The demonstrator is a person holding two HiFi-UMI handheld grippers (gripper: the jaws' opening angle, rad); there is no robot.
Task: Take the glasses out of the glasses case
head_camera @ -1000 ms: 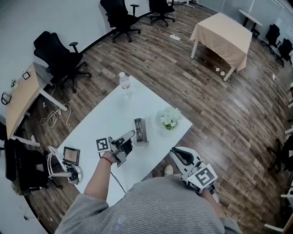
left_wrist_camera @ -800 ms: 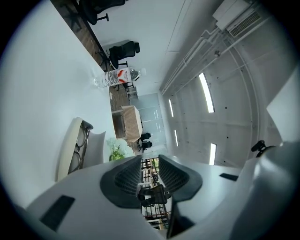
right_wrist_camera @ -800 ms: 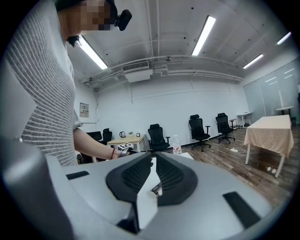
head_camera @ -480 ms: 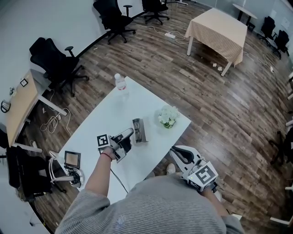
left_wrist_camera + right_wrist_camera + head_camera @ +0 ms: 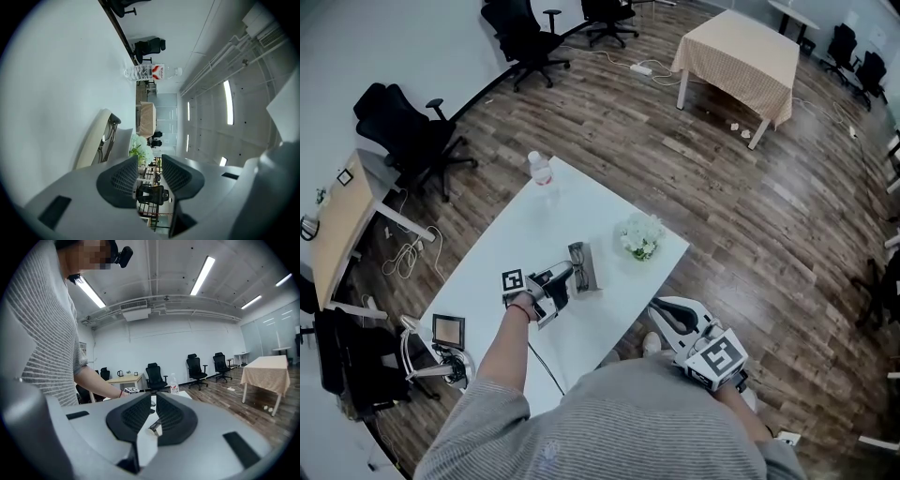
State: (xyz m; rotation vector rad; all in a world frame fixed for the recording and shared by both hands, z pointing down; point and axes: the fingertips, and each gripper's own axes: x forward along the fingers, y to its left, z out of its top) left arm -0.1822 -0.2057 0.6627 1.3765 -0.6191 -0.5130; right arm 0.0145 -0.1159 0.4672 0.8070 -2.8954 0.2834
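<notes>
Opening empty, left tool (image 5: pixel 149 172) sits beside glasses case (image 5: pixel 93 143)

1. The left gripper (image 5: pixel 566 277), on an outstretched forearm (image 5: pixel 511 342), lies over the table (image 5: pixel 502 248); its empty jaws are opening.
2. The right gripper (image 5: pixel 664 311) hangs just off the table's near edge, jaws nearly together and empty.

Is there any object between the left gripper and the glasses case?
No, nothing visible. The left gripper, jaws opening and empty, is close beside the open glasses case; flowers and bottle stand farther away.
</notes>
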